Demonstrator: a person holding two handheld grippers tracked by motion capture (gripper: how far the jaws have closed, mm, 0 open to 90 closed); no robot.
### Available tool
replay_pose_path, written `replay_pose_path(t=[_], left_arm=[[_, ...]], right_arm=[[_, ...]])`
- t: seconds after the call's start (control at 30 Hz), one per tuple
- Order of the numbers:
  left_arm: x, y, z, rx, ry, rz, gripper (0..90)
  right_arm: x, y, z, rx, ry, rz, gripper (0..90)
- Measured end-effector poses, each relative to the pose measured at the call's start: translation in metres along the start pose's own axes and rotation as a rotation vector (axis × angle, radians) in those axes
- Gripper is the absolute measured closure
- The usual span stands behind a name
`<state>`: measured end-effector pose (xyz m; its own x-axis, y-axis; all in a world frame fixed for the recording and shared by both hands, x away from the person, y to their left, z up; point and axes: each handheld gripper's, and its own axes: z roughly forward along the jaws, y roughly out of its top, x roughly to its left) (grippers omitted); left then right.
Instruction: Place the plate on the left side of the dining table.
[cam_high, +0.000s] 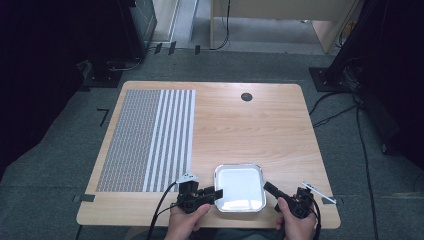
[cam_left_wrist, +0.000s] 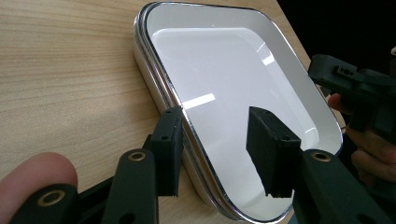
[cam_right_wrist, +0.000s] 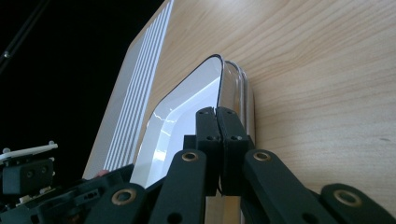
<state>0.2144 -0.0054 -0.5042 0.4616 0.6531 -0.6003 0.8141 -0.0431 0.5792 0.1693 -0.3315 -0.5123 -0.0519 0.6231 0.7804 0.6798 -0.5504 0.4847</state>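
The white tray (cam_high: 240, 187) sits flat on the surface (cam_high: 250, 130), near the front edge and a bit right of the middle. It has a shiny rim and nothing in it.

The left claw (cam_high: 212, 194) is at the tray's left rim. Its jaws are apart, one outside the rim and one over the inside, so the rim runs between them. I cannot tell if the outer pad (cam_left_wrist: 169, 144) touches the wall; the inner one stands clear.

The right claw (cam_high: 270, 189) has its jaws pressed together on nothing. It sits just off the tray's right side.

The rim is thin and slick. I think a one-sided grab could tip the tray or let it slip. The shut right claw could also bump it and push it sideways.

The striped mat (cam_high: 150, 140) lies well away, by the left edge.
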Motion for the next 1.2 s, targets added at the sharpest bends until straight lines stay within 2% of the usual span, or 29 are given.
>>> replay_pose_path(t=[0.23,0.27,0.5,0.8,0.87,1.2], left_arm=[[0.000,0.001,-0.001,0.000,0.004,0.001,56.4],[0.000,0.001,-0.001,0.001,0.006,0.002,56.5],[0.000,0.002,-0.001,-0.004,0.025,0.018,56.5],[0.000,0.002,-0.001,-0.006,0.023,0.006,55.2],[0.001,0.003,-0.002,-0.009,0.010,-0.003,55.8],[-0.001,0.004,-0.005,-0.020,0.008,-0.006,55.1]], right_arm=[[-0.004,-0.001,0.006,0.057,-0.020,-0.006,87.7],[-0.004,-0.003,0.006,0.066,-0.034,-0.014,88.0],[-0.001,-0.008,0.005,0.058,-0.055,-0.025,88.9],[0.000,-0.016,0.000,0.066,-0.035,-0.003,88.5],[0.000,-0.016,0.000,0.062,-0.037,-0.003,88.2],[0.001,-0.016,-0.002,0.032,-0.014,-0.005,87.7]])
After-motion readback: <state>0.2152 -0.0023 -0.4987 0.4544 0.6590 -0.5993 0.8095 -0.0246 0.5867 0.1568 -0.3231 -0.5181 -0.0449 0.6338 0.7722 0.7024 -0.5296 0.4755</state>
